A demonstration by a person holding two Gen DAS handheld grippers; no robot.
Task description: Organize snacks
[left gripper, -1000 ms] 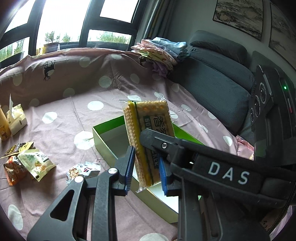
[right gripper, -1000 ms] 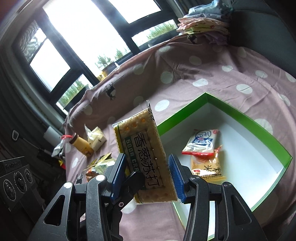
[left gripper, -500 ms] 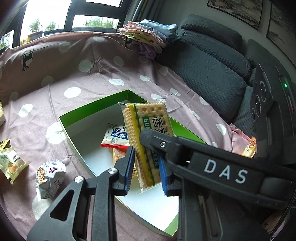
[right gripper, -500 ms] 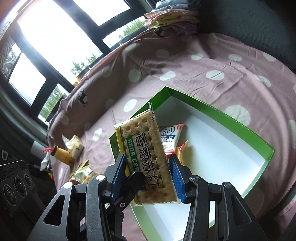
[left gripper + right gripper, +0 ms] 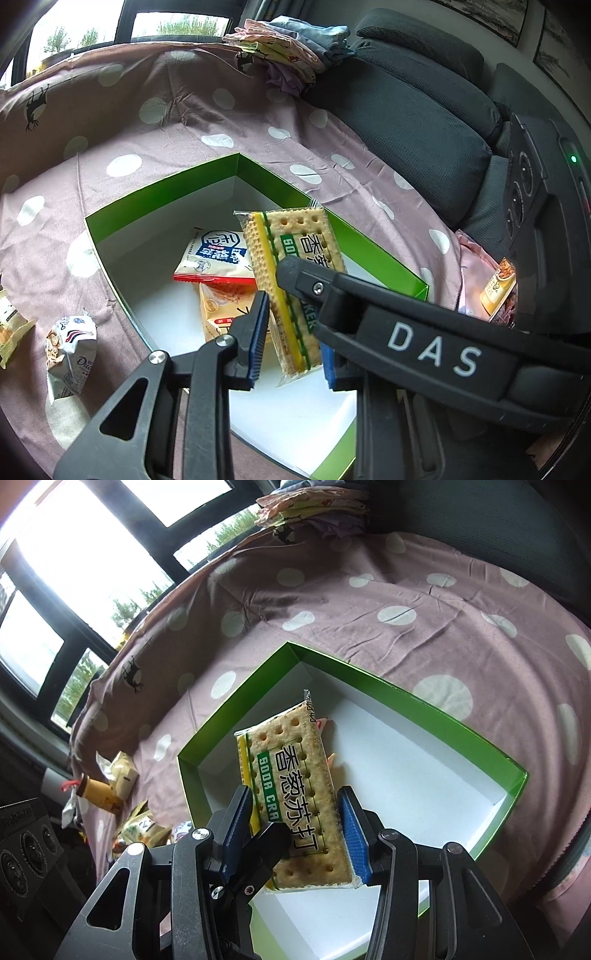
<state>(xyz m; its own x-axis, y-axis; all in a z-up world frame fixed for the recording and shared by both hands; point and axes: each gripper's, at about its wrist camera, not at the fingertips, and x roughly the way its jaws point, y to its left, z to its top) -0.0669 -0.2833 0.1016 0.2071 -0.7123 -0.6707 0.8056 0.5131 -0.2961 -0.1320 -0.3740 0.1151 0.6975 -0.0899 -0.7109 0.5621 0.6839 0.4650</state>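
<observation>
Above the green box (image 5: 458, 716) the soda cracker pack (image 5: 295, 786) is held by both tools: the right gripper (image 5: 295, 829) is clamped across its width near the lower end, while the left gripper (image 5: 291, 345) appears to be pinched on its thin edges, though that contact is partly hidden. Its long axis is tilted away and upward. Clear wrap, pale perforated crackers and a green-and-yellow label are seen.

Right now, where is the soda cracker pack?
In both wrist views the soda cracker pack is held by both tongs above the green box, over the two snack bags already lying inside.
</observation>
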